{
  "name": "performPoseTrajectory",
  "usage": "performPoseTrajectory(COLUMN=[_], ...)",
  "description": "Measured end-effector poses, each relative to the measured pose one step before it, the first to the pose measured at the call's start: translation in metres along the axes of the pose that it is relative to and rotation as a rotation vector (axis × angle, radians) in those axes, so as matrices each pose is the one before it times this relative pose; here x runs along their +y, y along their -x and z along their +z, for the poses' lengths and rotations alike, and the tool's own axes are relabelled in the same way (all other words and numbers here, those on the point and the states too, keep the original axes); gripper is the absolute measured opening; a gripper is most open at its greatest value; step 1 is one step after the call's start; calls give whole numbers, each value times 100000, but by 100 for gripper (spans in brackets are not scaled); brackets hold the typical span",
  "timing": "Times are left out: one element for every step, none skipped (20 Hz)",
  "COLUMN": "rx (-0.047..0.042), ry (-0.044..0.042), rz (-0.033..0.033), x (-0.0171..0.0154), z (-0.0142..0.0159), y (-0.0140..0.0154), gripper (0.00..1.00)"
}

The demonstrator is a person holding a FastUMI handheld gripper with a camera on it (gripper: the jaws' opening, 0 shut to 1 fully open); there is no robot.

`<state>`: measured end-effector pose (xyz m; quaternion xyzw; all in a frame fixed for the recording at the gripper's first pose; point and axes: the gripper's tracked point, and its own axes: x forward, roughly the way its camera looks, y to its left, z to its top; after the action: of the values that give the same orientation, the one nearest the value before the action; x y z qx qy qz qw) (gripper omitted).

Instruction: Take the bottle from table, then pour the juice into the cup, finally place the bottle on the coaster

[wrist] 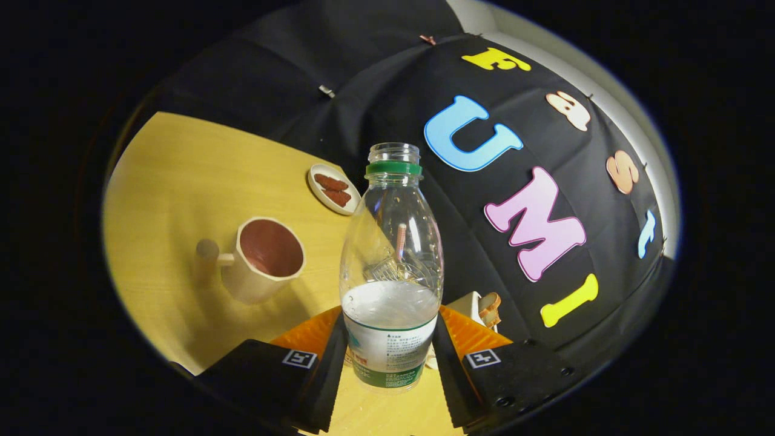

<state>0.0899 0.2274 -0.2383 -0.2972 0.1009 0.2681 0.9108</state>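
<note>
**Bottle gripped, tilted toward cup; pour and placement not yet done**

Largest first: yellow wooden worktop (175, 181), slanting in the gripper view, which suggests a tilted tool. Carries everything else.

Next, clear plastic bottle (390, 266), cap off, green ring at the neck, pale liquid filling roughly the lower third, label around the base. Held between the two fingers of the tool (390, 369), both pressing against the labelled lower body, so clamped shut on the bottle. Appears lifted off the worktop, though contact below the base cannot be confirmed.

Then the cream mug-style cup (263, 257), handle pointing away from the bottle, reddish inside, standing beside the bottle and somewhat beyond the fingers. No liquid visible in it with any certainty.

Then an orange ribbed coaster (466, 330), just behind the bottle's base, partly hidden by the fingers.

Smaller: an oval dish (333, 189) with two brown pieces, beyond the cup near the wall. Smallest: a slice of bread (489, 309) past the coaster.

Judged progress: pickup done. Pouring seemingly about to begin, liquid not yet at the neck. Left: tip over the cup, then set the bottle on the coaster.
</note>
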Motion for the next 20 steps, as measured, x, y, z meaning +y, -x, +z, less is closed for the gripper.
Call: performPoseTrajectory(rx=[-1656,-1485,-598,-211,-569,-893,-1148,-1176,-1398,-1527,-1575,-1550,-1396,-1140,-497,-235,281,407,-193,-625], ry=[-4328,-3771,-3383,-3765,-4138,-3977,-3894,-3740,-3649,-3603,-3089,-2250,-1557,-1428,-2220,-3163,-3731,-4021,-4259,-2956], rz=[1022,815,5,829,699,449,-60,-163,-453,-967,-898,-1518,-1335,-157,308,892,1299,1171,1942,1800], x=[124,195,-5,21,67,-167,-354,-353,-564,-674,-701,-774,-916,-464,-460,-329,-422,-515,-466,-335], z=[281,270,190,203,320,488,459,375,286,-282,150,56,-14,-333,-532,-751,-685,-561,-290,-102], y=[152,-82,-36,265,-12,116,-68,-46,-151,-241,-334,-387,-524,-530,-693,-548,-492,-406,-408,-155], gripper=[74,74,74,74,74,74,74,74,75,75,75,75,75,75,75,76,76,76,76,76])
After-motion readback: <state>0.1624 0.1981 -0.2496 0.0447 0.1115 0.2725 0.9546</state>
